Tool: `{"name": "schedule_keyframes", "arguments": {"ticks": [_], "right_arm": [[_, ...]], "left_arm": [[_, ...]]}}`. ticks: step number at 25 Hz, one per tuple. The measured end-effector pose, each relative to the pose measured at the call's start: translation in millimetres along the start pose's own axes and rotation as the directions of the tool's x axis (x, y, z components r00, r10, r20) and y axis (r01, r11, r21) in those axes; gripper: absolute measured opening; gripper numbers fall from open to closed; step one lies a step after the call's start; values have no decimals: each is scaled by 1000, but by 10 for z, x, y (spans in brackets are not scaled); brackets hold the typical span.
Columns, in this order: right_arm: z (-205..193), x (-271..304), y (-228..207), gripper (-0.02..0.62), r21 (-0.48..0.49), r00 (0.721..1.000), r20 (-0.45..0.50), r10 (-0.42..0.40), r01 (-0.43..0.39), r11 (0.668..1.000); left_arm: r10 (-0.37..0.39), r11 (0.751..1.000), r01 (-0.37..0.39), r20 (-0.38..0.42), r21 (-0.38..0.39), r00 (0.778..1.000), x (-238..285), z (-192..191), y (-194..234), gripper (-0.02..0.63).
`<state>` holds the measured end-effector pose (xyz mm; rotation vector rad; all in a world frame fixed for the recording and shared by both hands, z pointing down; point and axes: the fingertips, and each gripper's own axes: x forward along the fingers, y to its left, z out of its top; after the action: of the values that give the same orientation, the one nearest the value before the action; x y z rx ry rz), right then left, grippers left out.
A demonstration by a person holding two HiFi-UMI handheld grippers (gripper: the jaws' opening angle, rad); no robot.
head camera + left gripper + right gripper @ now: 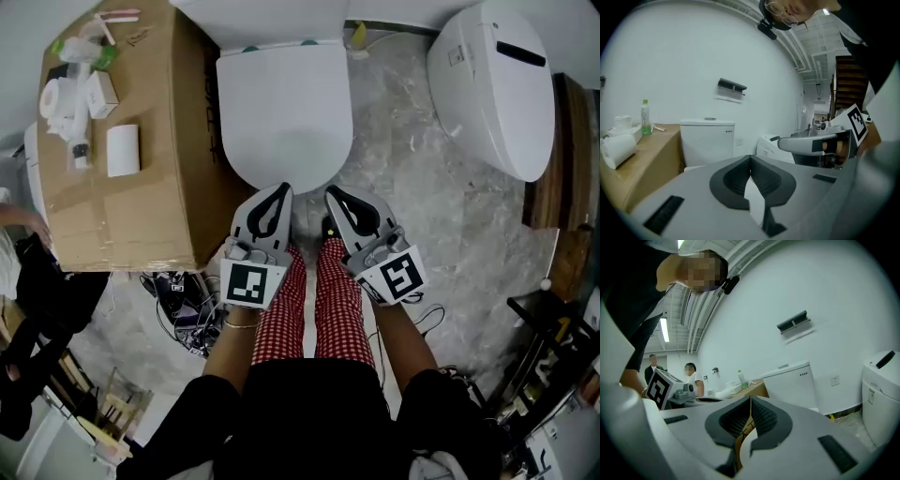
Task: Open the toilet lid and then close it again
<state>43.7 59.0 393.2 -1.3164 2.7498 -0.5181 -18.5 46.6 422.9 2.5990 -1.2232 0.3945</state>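
Hovering at the front edge of the lid (286, 112): left claw (279, 195) and right claw (336, 199), side by side, tips toward the toilet. Can't tell from above whether they touch it.

Lid is down, flat on the bowl. It's a smooth glossy white plastic, with a rounded D shape. The tank (262, 19) behind it is a boxy white block.

Both claws are grey matte shells with black ribbed pads. Each gripper view shows the jaws fully closed, tips meeting, nothing gripped. That goes for both left (750, 158) and right (750, 400).

Box (131, 187) to the left of the toilet is brown cardboard, taped, with a paper roll (123, 150) on top. Floor (422, 206) is grey veined marble-look tile. A second toilet (492, 84) with a white oval shell stands to the right, well apart.

Head view only: lid top, floor, and the person's red-check trousers (328, 309).

Gripper views only: a black bracket (732, 86) on the white wall above the tank, and a green bottle (645, 117) upright on the box. The left gripper view also shows the right claw's marker cube (855, 123).
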Motion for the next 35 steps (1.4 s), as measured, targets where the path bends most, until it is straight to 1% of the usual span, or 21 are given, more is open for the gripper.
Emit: {"name": "schedule_keyframes", "arguments": {"ticks": [3, 7, 14, 19, 23, 28, 35], "right_arm": [[-115, -3, -43, 20, 3, 1000, -20, -5, 6, 1000], [-245, 20, -82, 20, 2, 999, -44, -11, 11, 1000], [-478, 69, -196, 20, 9, 997, -68, -24, 25, 1000], [-660, 120, -271, 20, 21, 996, -81, -25, 26, 999], [-846, 144, -326, 20, 29, 994, -105, -30, 33, 999], [-941, 184, -352, 20, 48, 995, -94, -29, 34, 998], [-1124, 204, -383, 20, 40, 990, -133, -42, 47, 998]], "left_arm": [[-3, 1000, 3, -6, 9, 1000, 34, -119, -32, 5], [-2, 1000, 2, -30, -18, 1000, 63, -287, -57, 6], [-8, 999, 6, -56, -38, 998, 157, -535, -49, 5], [-18, 1000, 17, -85, -16, 996, 266, -760, -2, 5], [-20, 1000, 18, -93, -24, 995, 340, -902, 42, 5], [-27, 1000, 26, -99, -18, 995, 399, -1022, 42, 5], [-24, 999, 21, -121, -29, 992, 393, -1193, 86, 5]]}}
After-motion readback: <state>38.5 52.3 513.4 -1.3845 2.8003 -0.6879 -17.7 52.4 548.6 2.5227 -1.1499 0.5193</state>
